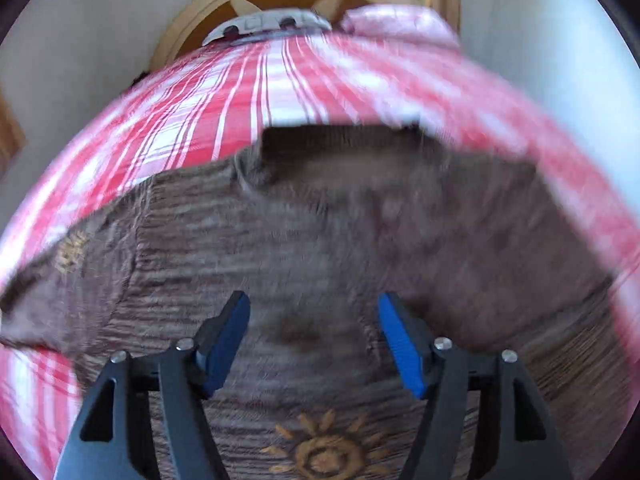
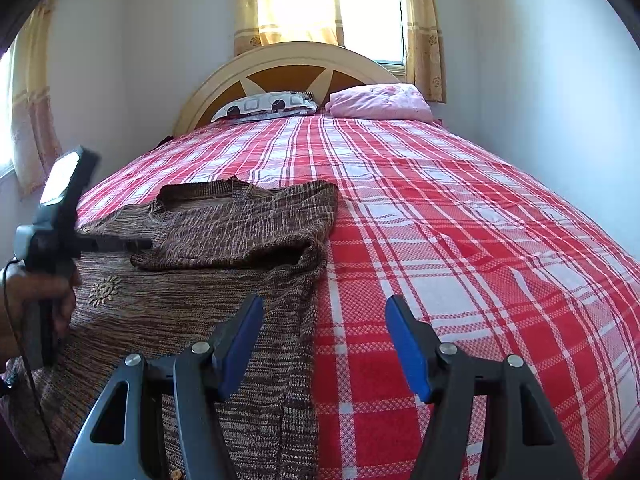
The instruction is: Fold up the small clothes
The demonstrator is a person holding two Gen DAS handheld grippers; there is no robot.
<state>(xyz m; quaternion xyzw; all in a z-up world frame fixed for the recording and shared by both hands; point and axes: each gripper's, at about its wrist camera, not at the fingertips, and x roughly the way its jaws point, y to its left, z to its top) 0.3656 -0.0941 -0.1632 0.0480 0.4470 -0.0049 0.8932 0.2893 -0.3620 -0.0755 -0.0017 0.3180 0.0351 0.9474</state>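
On the bed lies one brown knitted sweater (image 2: 208, 280), spread on the left half of the red and white checked bedspread (image 2: 460, 240). Its right sleeve is folded inward across the chest, so a double layer sits near the neck opening. Two embroidered sun motifs are visible on the knit: one (image 1: 324, 454) low on the front in the left wrist view, and one (image 1: 72, 254) on the left sleeve.

Two grippers are in view. The left gripper (image 1: 314, 328) hangs over the middle of the sweater, pointing down at it; its blue pads (image 1: 402, 344) stand apart and nothing is between them, only the fabric below. This view is blurred, so I cannot tell if the tips touch the knit. In the right wrist view the same gripper (image 2: 132, 245) shows at the left edge, held by a hand (image 2: 36, 300), its tip just above the folded sleeve.

The right gripper (image 2: 324, 328) is open too and holds nothing. It stands over the right edge of the sweater: its left finger is over the knit, its right finger over the bare bedspread.

Farther away, two pillows lie against the rounded headboard (image 2: 280, 64): one patterned white pillow (image 2: 266, 107) and one pink pillow (image 2: 380, 102). Behind the headboard there is one window (image 2: 370, 12) with yellow curtains (image 2: 424, 36).
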